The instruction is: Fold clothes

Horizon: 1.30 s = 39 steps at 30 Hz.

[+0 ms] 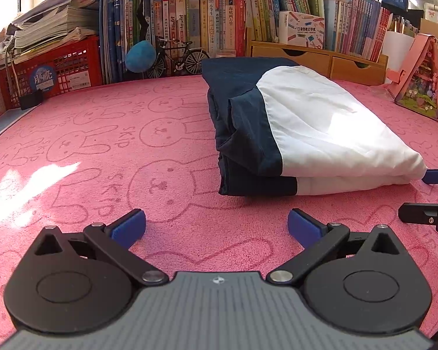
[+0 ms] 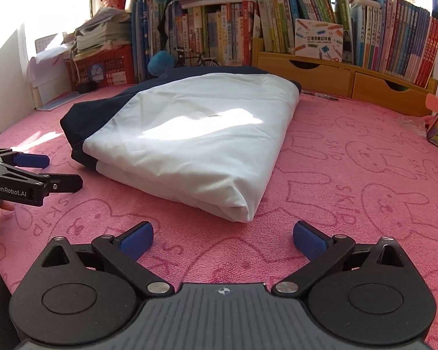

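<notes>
At the far left, well away from the folded navy-and-white garment [image 1: 300, 128], a red plastic crate [image 1: 52, 71] piled with papers stands at the back edge of the pink rabbit-print towel cloth [image 1: 108, 151]. Nearer the garment, just behind its navy end, a small black model bicycle [image 1: 179, 58] leans against a row of upright books [image 1: 195, 20]. The left gripper [image 1: 216, 224] hovers over bare cloth in front of the garment's navy end, its blue-padded fingers [image 1: 130, 227] spread wide and holding nothing. The garment itself lies flat in the middle of the cloth as a thick rectangular bundle, white panel on top. In front of its white corner the right gripper [image 2: 223, 237] hangs low, jaws likewise wide apart and empty, not touching the fabric. Behind and to the right of the garment sits a light wooden drawer unit [image 2: 344, 78] carrying more books.
</notes>
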Available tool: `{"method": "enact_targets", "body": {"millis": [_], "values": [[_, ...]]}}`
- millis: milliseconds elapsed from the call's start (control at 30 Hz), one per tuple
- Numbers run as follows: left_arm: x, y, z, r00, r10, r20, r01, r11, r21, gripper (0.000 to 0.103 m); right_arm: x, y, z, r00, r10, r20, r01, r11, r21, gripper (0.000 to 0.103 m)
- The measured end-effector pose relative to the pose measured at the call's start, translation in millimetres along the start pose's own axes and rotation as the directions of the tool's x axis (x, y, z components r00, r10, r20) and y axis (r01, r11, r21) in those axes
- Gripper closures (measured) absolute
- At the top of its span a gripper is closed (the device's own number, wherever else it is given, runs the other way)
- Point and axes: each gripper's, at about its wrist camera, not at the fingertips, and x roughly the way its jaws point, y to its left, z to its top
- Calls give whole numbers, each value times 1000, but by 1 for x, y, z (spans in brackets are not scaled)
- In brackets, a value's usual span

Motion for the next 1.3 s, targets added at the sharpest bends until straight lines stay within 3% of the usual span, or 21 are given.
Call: {"method": "enact_targets", "body": {"millis": [367, 533, 667, 767, 1067, 1300], "values": [[-2, -10, 5, 998, 54, -15, -54, 998, -38, 0, -2, 2, -2, 999, -32, 16, 32, 999, 10, 0], [-19, -23, 14, 1000, -1, 16, 1, 1000, 0, 0, -11, -3, 1, 1000, -2, 25, 1, 999, 54, 0], [-21, -44, 27, 997, 34, -66, -25, 992, 125, 0, -24, 0, 15, 1000, -5, 10, 5, 999, 32, 0], [-19, -56, 30, 993, 54, -109, -36, 987, 157, 0, -35, 5, 23, 1000, 0, 30, 0, 1000, 1, 0], [-18, -72, 29, 993, -19, -117, 36, 989, 143, 0, -39, 13, 20, 998, 37, 41, -34, 998, -56, 0], [-12, -77, 30, 992, -16, -123, 34, 989, 145, 0, -36, 8, 22, 998, 45, 37, -44, 999, -23, 0]]}}
